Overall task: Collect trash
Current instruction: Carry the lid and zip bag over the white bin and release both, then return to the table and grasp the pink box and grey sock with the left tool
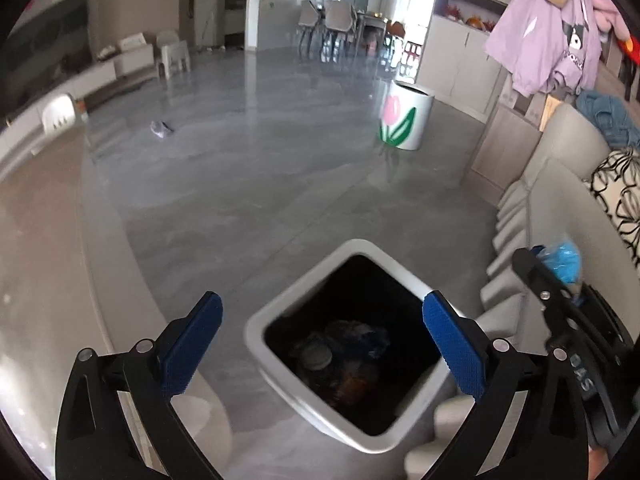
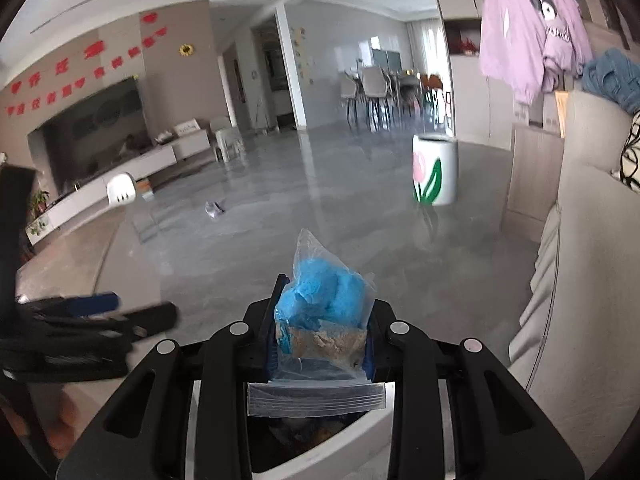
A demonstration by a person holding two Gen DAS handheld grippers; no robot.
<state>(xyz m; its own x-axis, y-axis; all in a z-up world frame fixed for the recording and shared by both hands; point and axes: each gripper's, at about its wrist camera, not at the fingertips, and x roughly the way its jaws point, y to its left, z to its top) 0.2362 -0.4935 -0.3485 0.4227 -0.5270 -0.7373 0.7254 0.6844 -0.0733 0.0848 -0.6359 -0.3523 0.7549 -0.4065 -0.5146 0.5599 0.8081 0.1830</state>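
Note:
A white square trash bin (image 1: pixel 260 322) stands on the grey floor, with bottles and wrappers inside. My left gripper (image 1: pixel 322 338) is open and empty above the bin's opening. My right gripper (image 2: pixel 324 320) is shut on a clear zip bag (image 2: pixel 326 300) holding blue material and brown crumbs. It hangs over the bin's rim (image 2: pixel 332 446). The right gripper with the blue bag (image 1: pixel 562 264) also shows at the right edge of the left wrist view. A small crumpled piece of trash (image 1: pixel 161 128) lies on the floor farther off; it also shows in the right wrist view (image 2: pixel 214 209).
A grey sofa (image 1: pixel 532 216) with a patterned cushion (image 1: pixel 618 196) runs along the right. A white stool with a tulip print (image 1: pixel 404 118) stands ahead. A low TV cabinet (image 2: pixel 104 188) lines the left wall. Dining chairs (image 1: pixel 332 20) stand far back.

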